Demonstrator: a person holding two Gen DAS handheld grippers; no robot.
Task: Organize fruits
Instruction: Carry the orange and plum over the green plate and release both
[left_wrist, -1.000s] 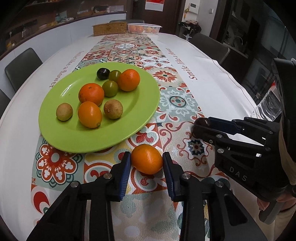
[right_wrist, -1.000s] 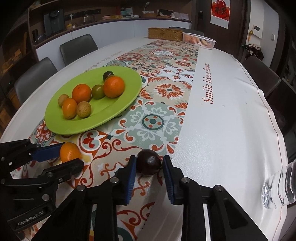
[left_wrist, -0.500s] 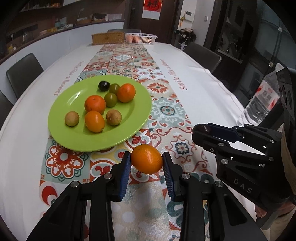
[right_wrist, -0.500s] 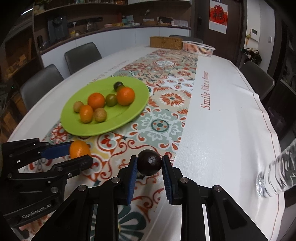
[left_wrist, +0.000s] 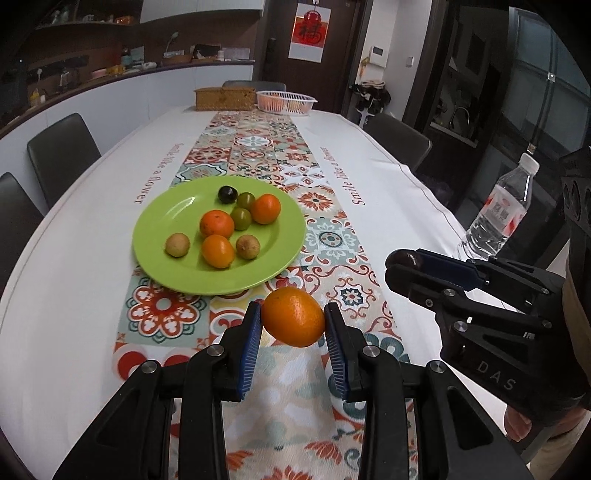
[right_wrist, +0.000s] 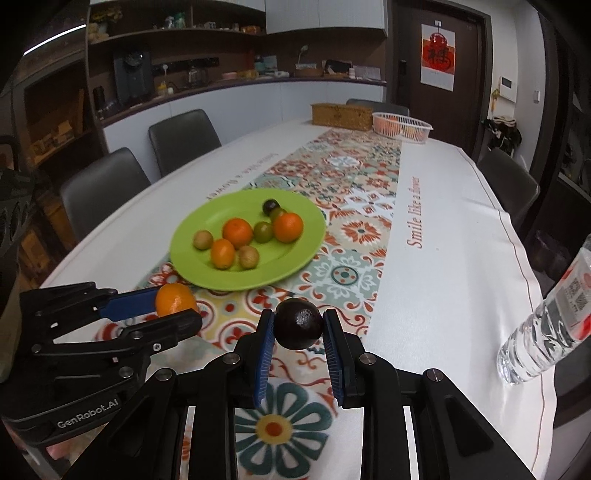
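Gripping an orange (left_wrist: 293, 317), left gripper (left_wrist: 293, 320); right gripper (right_wrist: 298, 324) clamped on dark fruit (right_wrist: 299, 324), half-hidden from left camera.

Plate (left_wrist: 177, 271) of fruit sits mid-worktop (left_wrist: 66, 314); bottle (left_wrist: 495, 218) at right edge; basket (left_wrist: 286, 103) and box (left_wrist: 225, 99) at far end.
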